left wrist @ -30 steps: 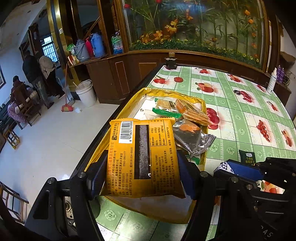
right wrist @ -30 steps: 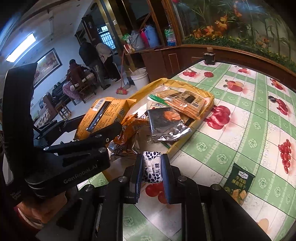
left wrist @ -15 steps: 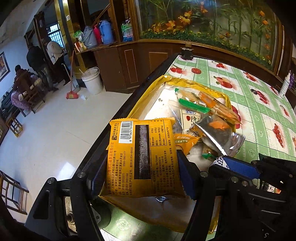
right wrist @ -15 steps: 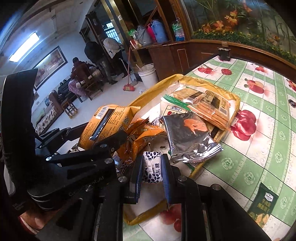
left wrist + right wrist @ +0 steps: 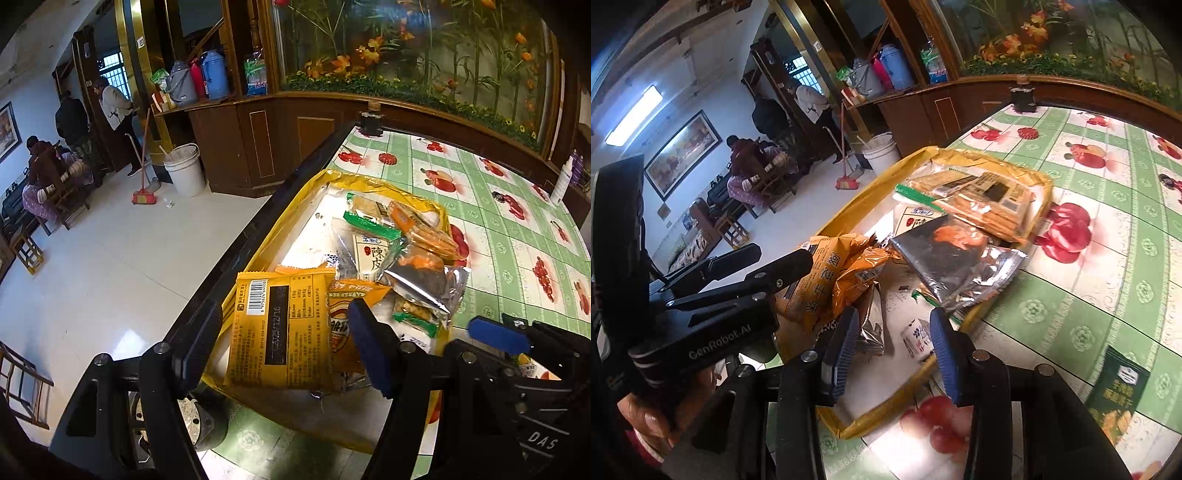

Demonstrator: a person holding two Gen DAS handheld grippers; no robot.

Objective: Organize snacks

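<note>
Two snacks were seen between jaws. Low in the right view, a small spotted candy [image 5: 918, 339] lay on the tray [image 5: 886, 417] floor between the opening jaws of the right gripper [image 5: 895, 323], touched by neither pad. Its long axis ran near upright in frame, leaning upper left. In the left view a yellow packet [image 5: 273, 350] was framed by the wide-set jaws of the left gripper [image 5: 284, 328], long axis up the frame, barcode end uppermost. Whether the pads pressed it could not be told. An orange bag [image 5: 347, 317] crowded its right edge. Further packets were piled toward the tray's upper end, a silver one [image 5: 953, 258] nearest. A green packet [image 5: 1119, 395] was cut off at lower right on the cloth [image 5: 1071, 295].
</note>
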